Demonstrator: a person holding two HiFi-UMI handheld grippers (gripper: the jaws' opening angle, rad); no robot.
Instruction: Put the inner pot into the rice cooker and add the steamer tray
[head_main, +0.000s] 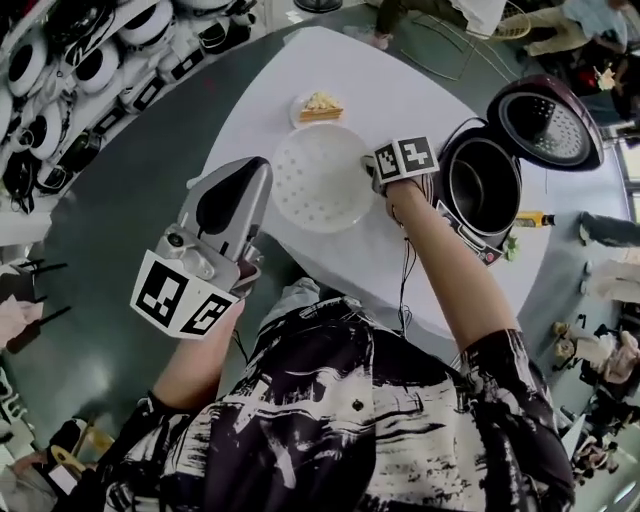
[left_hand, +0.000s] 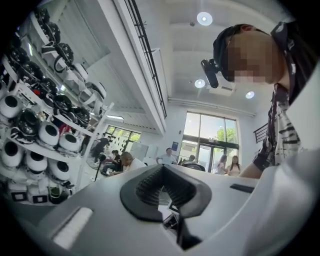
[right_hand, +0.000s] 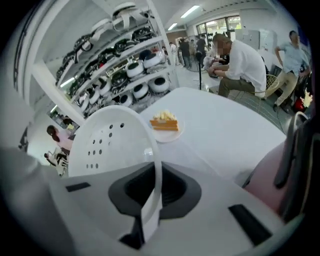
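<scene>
The white perforated steamer tray (head_main: 315, 195) is over the round white table (head_main: 400, 80), left of the open rice cooker (head_main: 468, 232). The dark inner pot (head_main: 485, 185) sits inside the cooker, whose lid (head_main: 545, 120) stands raised. My right gripper (head_main: 372, 178) is at the tray's right edge. In the right gripper view the tray (right_hand: 110, 142) tilts upward with its rim pinched between the jaws of my right gripper (right_hand: 152, 172). My left gripper (head_main: 257, 168) hovers off the table's near left edge, jaws together and empty, pointing roughly level (left_hand: 162, 169).
A small plate with a slice of cake (head_main: 320, 107) (right_hand: 165, 122) sits just beyond the tray. A yellow item (head_main: 535, 218) lies right of the cooker. Shelves of round appliances (head_main: 60, 70) line the left side. People sit beyond the table.
</scene>
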